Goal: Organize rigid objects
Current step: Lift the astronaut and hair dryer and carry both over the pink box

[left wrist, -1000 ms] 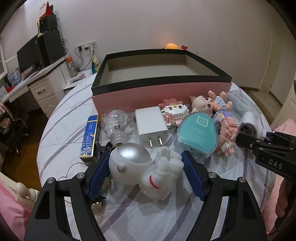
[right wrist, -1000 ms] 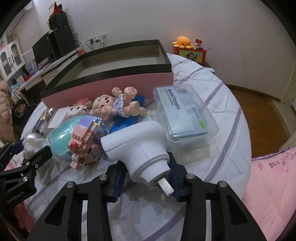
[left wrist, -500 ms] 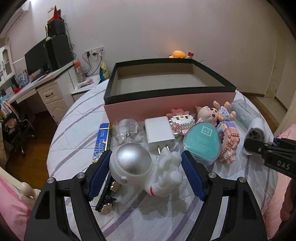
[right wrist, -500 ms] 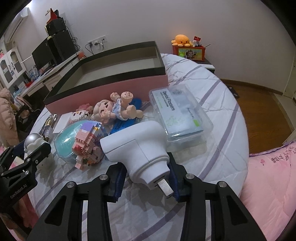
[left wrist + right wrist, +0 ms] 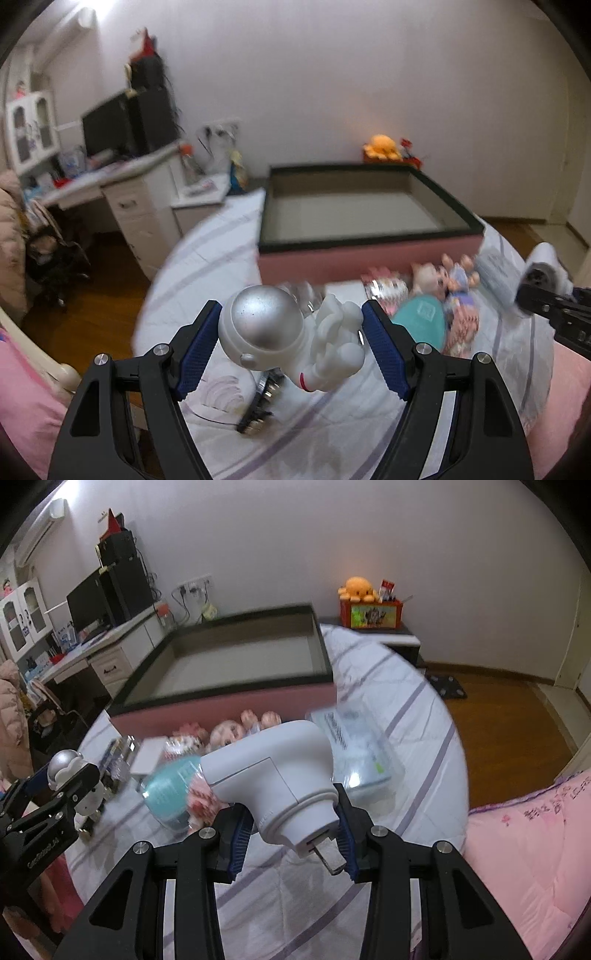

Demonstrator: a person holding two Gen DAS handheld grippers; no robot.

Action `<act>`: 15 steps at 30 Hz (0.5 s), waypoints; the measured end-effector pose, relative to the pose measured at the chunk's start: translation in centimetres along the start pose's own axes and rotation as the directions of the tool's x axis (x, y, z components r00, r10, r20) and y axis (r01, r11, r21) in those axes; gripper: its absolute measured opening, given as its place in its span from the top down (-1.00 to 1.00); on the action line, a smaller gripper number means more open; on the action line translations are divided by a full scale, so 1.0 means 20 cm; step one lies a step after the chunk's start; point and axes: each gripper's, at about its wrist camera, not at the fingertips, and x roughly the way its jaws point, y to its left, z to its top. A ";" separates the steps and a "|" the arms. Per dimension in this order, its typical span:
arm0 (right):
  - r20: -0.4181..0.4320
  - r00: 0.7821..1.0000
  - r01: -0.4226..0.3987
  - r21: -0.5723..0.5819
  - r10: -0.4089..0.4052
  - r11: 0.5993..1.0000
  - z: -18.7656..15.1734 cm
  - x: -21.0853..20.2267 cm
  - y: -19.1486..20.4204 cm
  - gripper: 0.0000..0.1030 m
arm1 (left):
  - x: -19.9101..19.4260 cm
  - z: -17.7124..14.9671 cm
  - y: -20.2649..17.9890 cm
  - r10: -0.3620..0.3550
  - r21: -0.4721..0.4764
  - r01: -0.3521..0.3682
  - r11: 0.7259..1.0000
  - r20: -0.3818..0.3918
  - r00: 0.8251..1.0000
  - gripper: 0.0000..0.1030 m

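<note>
Fingers: both pairs closed; left gripper (image 5: 291,345) clamps astronaut figure (image 5: 288,338), right gripper (image 5: 291,830) clamps white plug adapter (image 5: 275,775), each frame-centre.
Box (image 5: 369,243): upper right.
Risk: we judge the rounded helmet may slip.

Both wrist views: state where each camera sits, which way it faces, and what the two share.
Left wrist: sits on the left gripper, faces along its fingers over the astronaut figure it clamps, toward the pink box; the right gripper shows at the right edge.
Right wrist: sits on the right gripper, faces over the held white plug device toward the same box; the left gripper shows lower left.
Shared: box, teal case, doll, orange plush.
</note>
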 end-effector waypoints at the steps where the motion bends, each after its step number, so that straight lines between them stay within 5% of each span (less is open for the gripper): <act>1: 0.014 1.000 0.001 -0.004 -0.001 1.000 0.01 -0.02 0.01 0.20 | -0.03 0.02 0.00 -0.004 -0.003 0.004 1.000 0.018 1.000 -0.52; 7: 0.135 0.991 -0.003 -0.024 0.006 1.000 0.09 -0.25 0.06 0.20 | -0.25 0.11 -0.01 -0.004 -0.012 0.006 1.000 0.145 0.989 -0.52; 15: 0.305 0.952 -0.013 -0.033 0.023 0.999 0.16 -0.57 0.12 0.20 | -0.56 0.21 -0.03 -0.017 -0.022 0.025 0.999 0.314 0.949 -0.52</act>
